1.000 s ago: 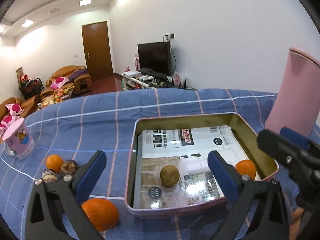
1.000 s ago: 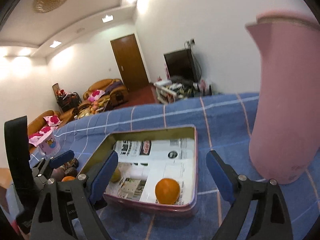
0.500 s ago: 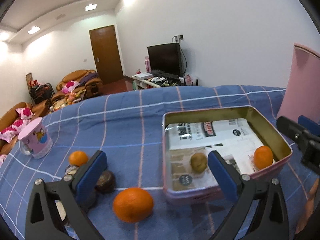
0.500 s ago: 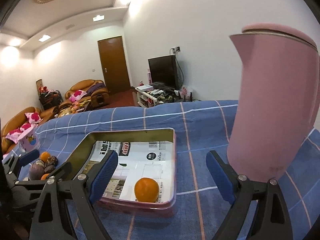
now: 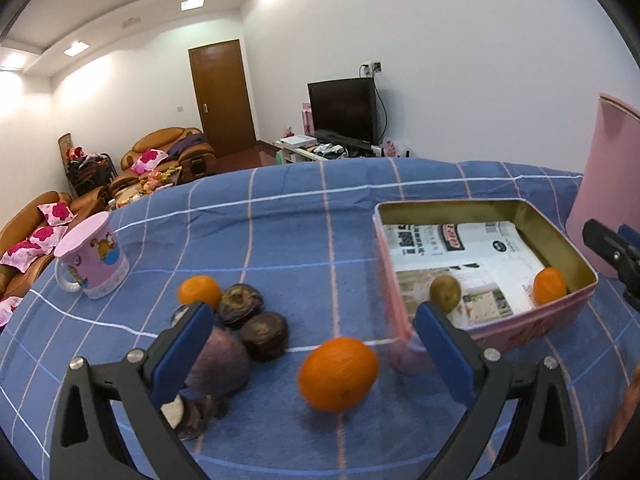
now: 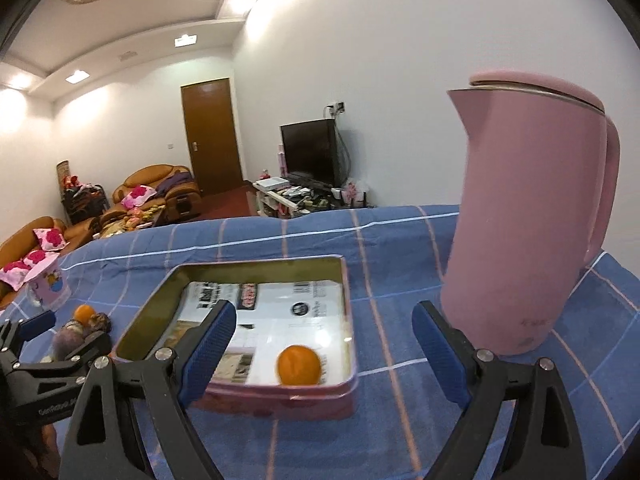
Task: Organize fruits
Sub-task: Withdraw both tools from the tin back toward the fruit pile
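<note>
While a kiwi (image 5: 445, 293) and one small orange (image 5: 549, 286) sit in the tin (image 5: 532, 326), the large orange (image 5: 338, 374) and dark fruits (image 5: 252, 320) wait outside; left gripper (image 5: 312, 354) and right gripper (image 6: 324, 346) both gape wide, empty.

Open cloth (image 5: 280, 240) between mug (image 5: 94, 258) and tin (image 5: 532, 320).

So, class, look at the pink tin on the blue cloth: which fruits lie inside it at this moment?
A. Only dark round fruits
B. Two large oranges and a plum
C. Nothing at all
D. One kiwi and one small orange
D: inside the pink tin, on its paper lining, lie one brown-green kiwi and one small orange; the large orange and the dark fruits lie outside it on the cloth.
</note>
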Available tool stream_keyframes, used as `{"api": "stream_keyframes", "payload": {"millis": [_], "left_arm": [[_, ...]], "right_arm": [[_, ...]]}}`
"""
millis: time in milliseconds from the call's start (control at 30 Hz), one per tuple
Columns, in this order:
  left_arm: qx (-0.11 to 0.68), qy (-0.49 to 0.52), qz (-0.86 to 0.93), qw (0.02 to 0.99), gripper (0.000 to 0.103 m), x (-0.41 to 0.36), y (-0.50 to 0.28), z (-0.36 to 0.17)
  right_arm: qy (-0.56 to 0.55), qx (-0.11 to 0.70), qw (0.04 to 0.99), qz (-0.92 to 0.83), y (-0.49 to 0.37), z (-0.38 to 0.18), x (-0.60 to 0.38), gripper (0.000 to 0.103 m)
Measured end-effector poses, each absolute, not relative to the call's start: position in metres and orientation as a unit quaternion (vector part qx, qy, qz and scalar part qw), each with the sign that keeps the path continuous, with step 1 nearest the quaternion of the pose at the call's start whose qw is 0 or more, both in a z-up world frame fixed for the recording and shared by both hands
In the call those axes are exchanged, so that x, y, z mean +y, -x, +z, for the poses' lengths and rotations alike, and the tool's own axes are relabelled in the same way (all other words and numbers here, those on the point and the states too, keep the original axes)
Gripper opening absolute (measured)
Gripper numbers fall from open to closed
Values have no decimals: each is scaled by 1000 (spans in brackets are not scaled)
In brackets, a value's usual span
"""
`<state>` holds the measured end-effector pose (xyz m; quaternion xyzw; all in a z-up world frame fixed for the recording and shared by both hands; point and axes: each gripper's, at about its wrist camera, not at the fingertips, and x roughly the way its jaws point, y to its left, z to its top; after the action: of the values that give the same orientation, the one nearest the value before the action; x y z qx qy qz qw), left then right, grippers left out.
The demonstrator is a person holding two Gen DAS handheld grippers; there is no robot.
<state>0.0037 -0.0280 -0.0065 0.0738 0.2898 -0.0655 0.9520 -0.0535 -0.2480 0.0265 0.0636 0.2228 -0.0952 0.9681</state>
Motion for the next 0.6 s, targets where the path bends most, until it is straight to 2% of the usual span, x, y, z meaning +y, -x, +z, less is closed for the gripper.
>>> {"api": "stream_keyframes", "payload": {"millis": [600], "left_arm": [[328,-71,-87,938,103,41,-1,-16]], "right_arm": [[-69,251,965,-31,67,20,-173,90]]}}
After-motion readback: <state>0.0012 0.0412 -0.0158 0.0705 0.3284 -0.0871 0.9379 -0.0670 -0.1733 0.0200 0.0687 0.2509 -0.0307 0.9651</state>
